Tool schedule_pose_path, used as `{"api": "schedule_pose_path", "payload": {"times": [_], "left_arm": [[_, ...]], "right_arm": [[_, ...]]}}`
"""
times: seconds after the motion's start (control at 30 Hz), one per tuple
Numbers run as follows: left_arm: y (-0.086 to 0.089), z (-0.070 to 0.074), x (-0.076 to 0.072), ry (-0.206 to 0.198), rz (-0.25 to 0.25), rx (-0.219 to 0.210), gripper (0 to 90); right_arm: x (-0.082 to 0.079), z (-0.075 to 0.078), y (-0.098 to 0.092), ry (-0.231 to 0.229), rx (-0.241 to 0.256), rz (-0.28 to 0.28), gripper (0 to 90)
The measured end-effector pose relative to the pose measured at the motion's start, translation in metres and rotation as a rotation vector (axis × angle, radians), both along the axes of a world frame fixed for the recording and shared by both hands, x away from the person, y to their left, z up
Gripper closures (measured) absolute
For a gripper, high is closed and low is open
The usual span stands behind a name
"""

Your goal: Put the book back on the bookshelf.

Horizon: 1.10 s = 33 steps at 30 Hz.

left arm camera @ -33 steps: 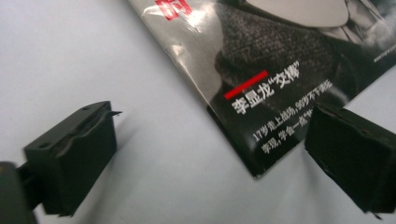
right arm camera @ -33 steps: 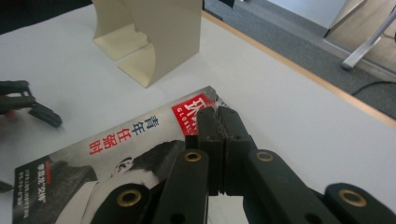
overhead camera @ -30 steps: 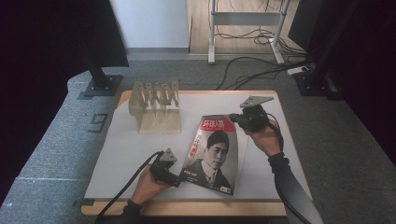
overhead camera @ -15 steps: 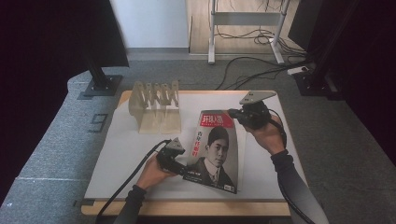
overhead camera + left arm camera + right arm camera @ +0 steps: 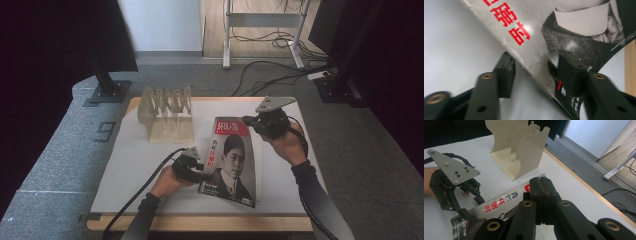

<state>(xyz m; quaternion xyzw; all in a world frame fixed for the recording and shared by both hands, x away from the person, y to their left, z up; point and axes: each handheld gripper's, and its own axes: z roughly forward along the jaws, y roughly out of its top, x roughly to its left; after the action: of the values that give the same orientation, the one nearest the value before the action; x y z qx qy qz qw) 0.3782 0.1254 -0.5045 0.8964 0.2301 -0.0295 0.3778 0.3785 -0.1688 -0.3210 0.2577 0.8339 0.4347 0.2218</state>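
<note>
The magazine (image 5: 231, 162) lies on the white table (image 5: 135, 165), right of centre, its cover up with a portrait and red characters down its left side. Its top edge points toward the far side of the table and its bottom right corner reaches close to the near edge.

Your right tool (image 5: 250, 121) sits at the magazine's top right corner. In the right gripper view your two black jaws are pressed together with the magazine's (image 5: 499, 205) top edge just at their tips, so they look clamped on that corner; the grey three-cornered plate sits on top of this tool in the high view.

Your left tool (image 5: 201, 167) is at the magazine's left edge, about halfway down. In the left gripper view the jaws stand wide apart, one on the bare table side and the other over the printed cover, with the magazine's (image 5: 554, 30) edge running on a slant between them. That tool is not closed on anything. In the right gripper view the same left tool (image 5: 467, 202) shows beyond your jaws, its tips at the cover.

Toward the far left of the table stands a cream file rack (image 5: 167, 112) with upright dividers, well apart from the magazine. Your left tool's cable (image 5: 135, 197) trails off the near edge.
</note>
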Motion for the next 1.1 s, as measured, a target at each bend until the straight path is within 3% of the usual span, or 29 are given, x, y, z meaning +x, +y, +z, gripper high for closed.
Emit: {"api": "schedule_pose_path", "payload": {"times": [0.17,0.33,0.77,0.9,1.1], "left_arm": [[0.002,0.005,0.001,0.037,0.012,-0.015,68.5],[-0.001,0.011,-0.001,0.049,0.023,-0.008,74.9],[-0.003,0.022,0.0,-0.015,0.083,-0.038,86.0],[-0.001,0.024,-0.001,-0.028,0.097,-0.029,86.3],[-0.002,0.026,-0.005,-0.069,0.105,0.039,86.2]], "right_arm": [[0.0,0.0,0.001,0.002,-0.007,0.001,88.1],[0.002,-0.003,-0.003,0.006,-0.015,-0.008,88.3],[0.005,-0.005,-0.017,0.007,-0.006,-0.049,88.9],[0.004,-0.008,-0.018,0.005,-0.009,-0.049,88.9],[0.007,-0.02,-0.022,0.032,-0.008,-0.067,88.9]]}}
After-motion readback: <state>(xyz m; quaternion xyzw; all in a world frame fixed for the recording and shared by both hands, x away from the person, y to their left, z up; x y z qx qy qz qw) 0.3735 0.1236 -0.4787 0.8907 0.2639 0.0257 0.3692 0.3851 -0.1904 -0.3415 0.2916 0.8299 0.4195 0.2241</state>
